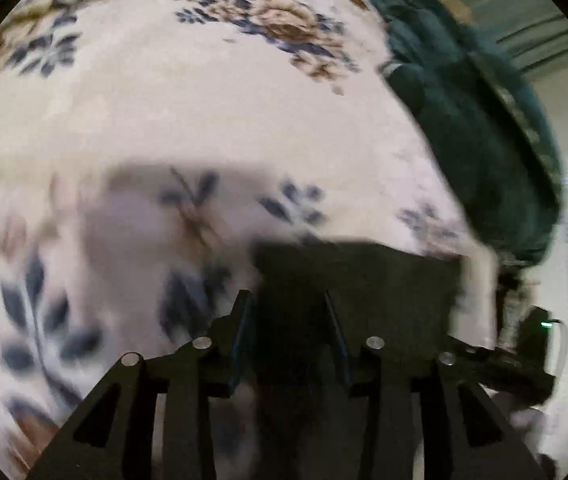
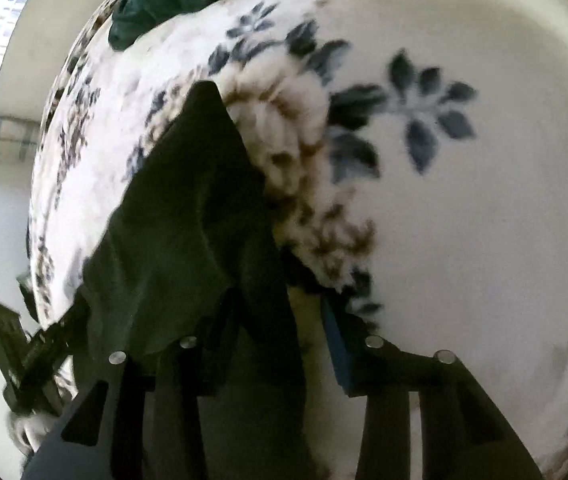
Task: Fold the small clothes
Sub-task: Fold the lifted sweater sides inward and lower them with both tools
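Left wrist first: left gripper (image 1: pixel 287 300) jaws part open, dark cloth (image 1: pixel 357 276) lying between, not pinched as far as visible. Probably just let go so a fold stays flat on the floral blanket (image 1: pixel 204 112). Teal pile (image 1: pixel 471 120) off to the side.

Right wrist: right gripper (image 2: pixel 280 308) jaws also part open, same dark cloth (image 2: pixel 188 216) draped through, grip unclear.

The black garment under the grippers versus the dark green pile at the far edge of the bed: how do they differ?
The black garment lies spread fairly flat on the floral blanket, right at both grippers; the dark green pile sits bunched and heaped, away from them at the blanket's edge. The garment reads near-black, the pile teal-green. Both are dark cloth resting on the same blanket.
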### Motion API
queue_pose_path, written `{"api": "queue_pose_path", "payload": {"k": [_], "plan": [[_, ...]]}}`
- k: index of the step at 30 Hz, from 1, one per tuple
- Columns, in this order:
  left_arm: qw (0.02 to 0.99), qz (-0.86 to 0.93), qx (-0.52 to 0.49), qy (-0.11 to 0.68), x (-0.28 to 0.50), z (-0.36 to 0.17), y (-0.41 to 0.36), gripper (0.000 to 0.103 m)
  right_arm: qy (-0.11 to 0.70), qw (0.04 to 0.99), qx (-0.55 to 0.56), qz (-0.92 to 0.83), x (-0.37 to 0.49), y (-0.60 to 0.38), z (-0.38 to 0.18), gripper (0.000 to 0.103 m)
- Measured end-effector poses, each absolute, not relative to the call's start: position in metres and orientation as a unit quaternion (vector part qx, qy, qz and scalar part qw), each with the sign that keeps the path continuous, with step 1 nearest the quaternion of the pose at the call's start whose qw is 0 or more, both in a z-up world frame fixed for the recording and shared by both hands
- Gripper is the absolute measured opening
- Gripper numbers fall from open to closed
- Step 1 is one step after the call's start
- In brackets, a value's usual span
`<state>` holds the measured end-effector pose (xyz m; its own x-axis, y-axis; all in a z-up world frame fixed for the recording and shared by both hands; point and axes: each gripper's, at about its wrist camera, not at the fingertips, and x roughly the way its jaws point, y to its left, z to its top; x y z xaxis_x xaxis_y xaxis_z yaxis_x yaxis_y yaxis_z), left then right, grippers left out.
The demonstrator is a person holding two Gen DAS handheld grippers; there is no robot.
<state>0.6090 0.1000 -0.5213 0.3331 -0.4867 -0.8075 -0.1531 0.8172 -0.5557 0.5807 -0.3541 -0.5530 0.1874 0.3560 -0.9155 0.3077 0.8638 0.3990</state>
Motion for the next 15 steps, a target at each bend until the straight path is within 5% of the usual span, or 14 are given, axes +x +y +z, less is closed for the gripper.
{"api": "queue_pose_path", "payload": {"k": [3,4,5,8,9,10,15], "plan": [[0.745,-0.134,-0.271,0.594,0.581,-0.522,0.087,0.044,0.644,0.715,0.271,0.035,0.555,-0.354,-0.535,0.044],[0.75,-0.131,-0.254,0.597,0.572,-0.526,0.082,0.04,0.649,0.709,0.272,0.04,0.541,-0.351,-0.532,0.045],[0.757,-0.124,-0.239,0.596,0.565,-0.529,0.079,0.011,0.653,0.704,0.275,0.045,0.531,-0.35,-0.532,0.045],[0.779,-0.113,-0.218,0.577,0.558,-0.529,0.08,0.005,0.679,0.673,0.287,0.055,0.5,-0.34,-0.546,0.045],[0.784,-0.109,-0.211,0.573,0.561,-0.527,0.081,0.005,0.689,0.662,0.29,0.053,0.49,-0.337,-0.553,0.039],[0.786,-0.102,-0.205,0.573,0.565,-0.527,0.086,0.005,0.691,0.66,0.293,0.051,0.481,-0.335,-0.558,0.02],[0.778,-0.11,-0.199,0.585,0.569,-0.524,0.095,0.009,0.67,0.688,0.277,0.018,0.475,-0.334,-0.558,0.011]]}}
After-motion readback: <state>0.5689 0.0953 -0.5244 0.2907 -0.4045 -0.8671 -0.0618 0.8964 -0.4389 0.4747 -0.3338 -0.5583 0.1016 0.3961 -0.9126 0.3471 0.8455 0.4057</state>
